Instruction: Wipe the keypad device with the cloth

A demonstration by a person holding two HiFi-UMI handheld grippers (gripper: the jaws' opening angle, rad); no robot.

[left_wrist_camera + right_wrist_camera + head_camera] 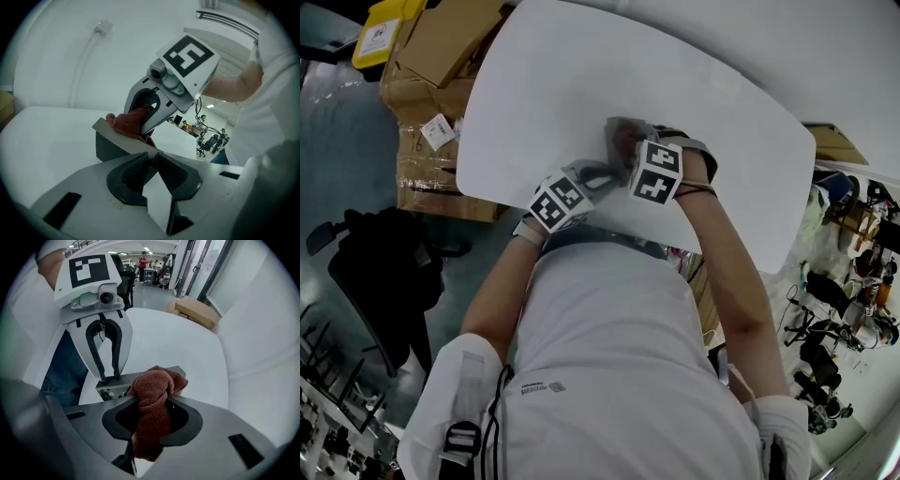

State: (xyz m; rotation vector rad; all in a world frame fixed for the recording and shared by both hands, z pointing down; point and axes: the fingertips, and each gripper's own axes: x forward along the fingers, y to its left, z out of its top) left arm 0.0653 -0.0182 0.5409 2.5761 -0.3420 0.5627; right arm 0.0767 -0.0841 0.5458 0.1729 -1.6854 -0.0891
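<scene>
The grey keypad device (620,132) stands on the white table (581,66) near its front edge. My left gripper (152,157) is shut on the device's (117,140) thin near edge; the right gripper view shows the left gripper (108,377) clamping that edge from above. My right gripper (152,400) is shut on a bunched red-brown cloth (157,383), whose top rests on the device (123,379). In the left gripper view the right gripper (149,115) presses the cloth (131,123) onto the device's upper edge. Both grippers sit close together in the head view, left gripper (602,174) and right gripper (630,148).
Cardboard boxes (441,56) and a yellow item (384,28) sit on the floor left of the table. A black office chair (375,272) stands at the lower left. More chairs and gear (834,309) crowd the right. The table curves away behind the device.
</scene>
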